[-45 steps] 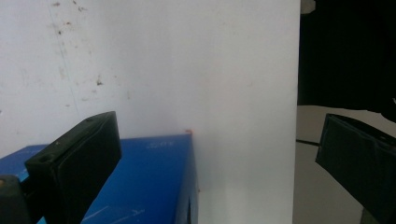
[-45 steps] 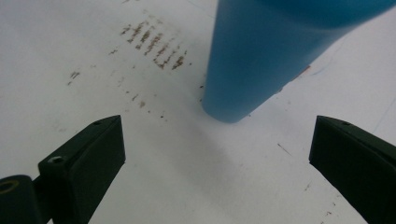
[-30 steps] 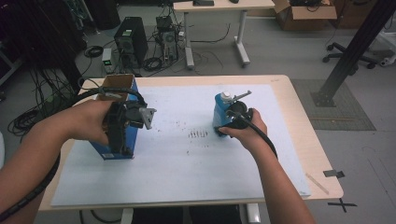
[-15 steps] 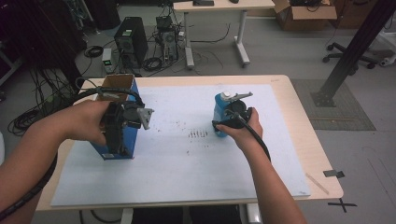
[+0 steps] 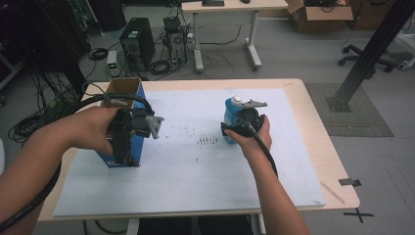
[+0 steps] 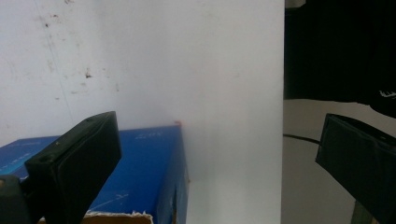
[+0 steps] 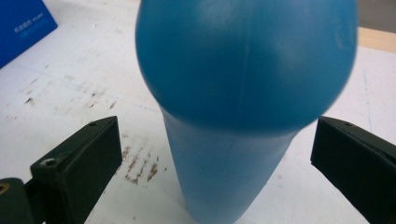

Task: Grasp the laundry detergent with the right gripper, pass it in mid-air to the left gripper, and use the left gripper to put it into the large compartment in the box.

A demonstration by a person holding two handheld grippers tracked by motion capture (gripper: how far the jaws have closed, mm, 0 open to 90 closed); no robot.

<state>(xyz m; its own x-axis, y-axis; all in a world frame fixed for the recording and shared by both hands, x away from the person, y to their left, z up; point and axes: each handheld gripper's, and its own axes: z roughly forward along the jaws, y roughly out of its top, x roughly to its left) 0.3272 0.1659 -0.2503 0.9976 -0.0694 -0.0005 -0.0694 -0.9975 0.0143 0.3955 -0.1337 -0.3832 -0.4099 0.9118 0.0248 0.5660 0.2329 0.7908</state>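
Observation:
A blue cardboard box point(image 5: 139, 143) with an open top stands upright at the table's left. My left gripper point(image 5: 125, 152) points down along its near side, open. In the left gripper view the box's blue face point(image 6: 135, 177) lies under the left jaw, and the gap point(image 6: 219, 158) holds nothing. A blue plastic bottle point(image 5: 231, 108) with a white cap stands right of centre. My right gripper point(image 5: 233, 123) is open around it. In the right gripper view the bottle point(image 7: 243, 70) stands between the wide-apart jaws without touching either.
A white sheet point(image 5: 195, 171) with dark smudges point(image 5: 208, 142) covers most of the wooden table point(image 5: 337, 171). The box's corner point(image 7: 23, 23) appears at the far left of the right gripper view. Beyond the table are a desk, computers and cables on the floor.
Almost nothing differs: the right hand has shifted very slightly at the bottle, and the left hand and box stay put.

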